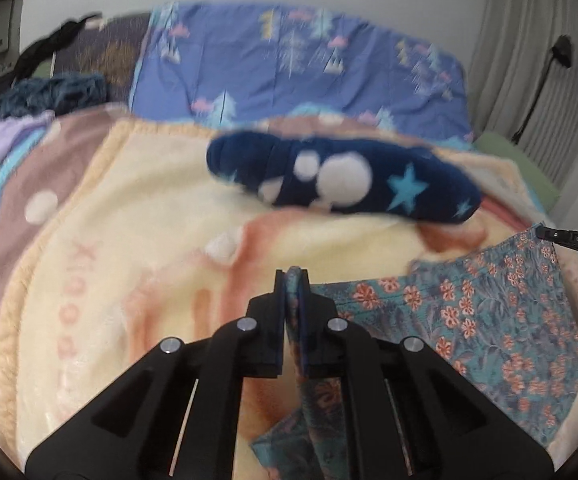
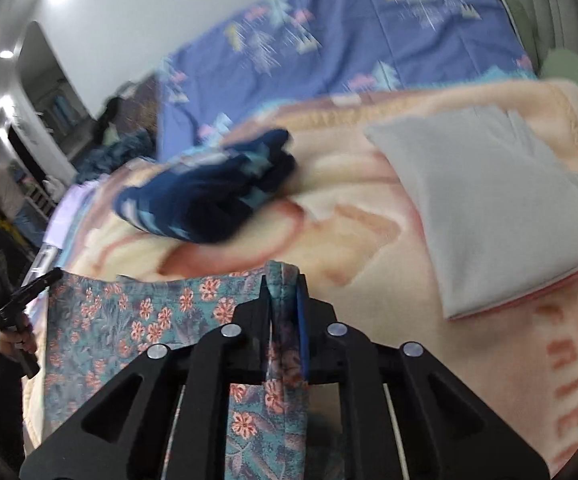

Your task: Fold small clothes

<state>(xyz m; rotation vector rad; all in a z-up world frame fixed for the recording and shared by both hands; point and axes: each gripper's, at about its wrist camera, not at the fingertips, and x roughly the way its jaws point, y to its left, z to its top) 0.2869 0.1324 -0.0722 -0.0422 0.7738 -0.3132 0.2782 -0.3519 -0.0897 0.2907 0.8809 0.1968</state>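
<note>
Left gripper [image 1: 293,276] with jaws closed tight on a fold of floral cloth [image 1: 489,320], right gripper [image 2: 285,276] likewise clamped on the same cloth's other edge — both level, fingers pointing forward, set apart with the fabric spanning between them.

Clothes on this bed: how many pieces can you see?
3: floral garment pinched by both grippers, navy star-print piece beyond it, folded grey piece to the right. Others may be hidden.
</note>
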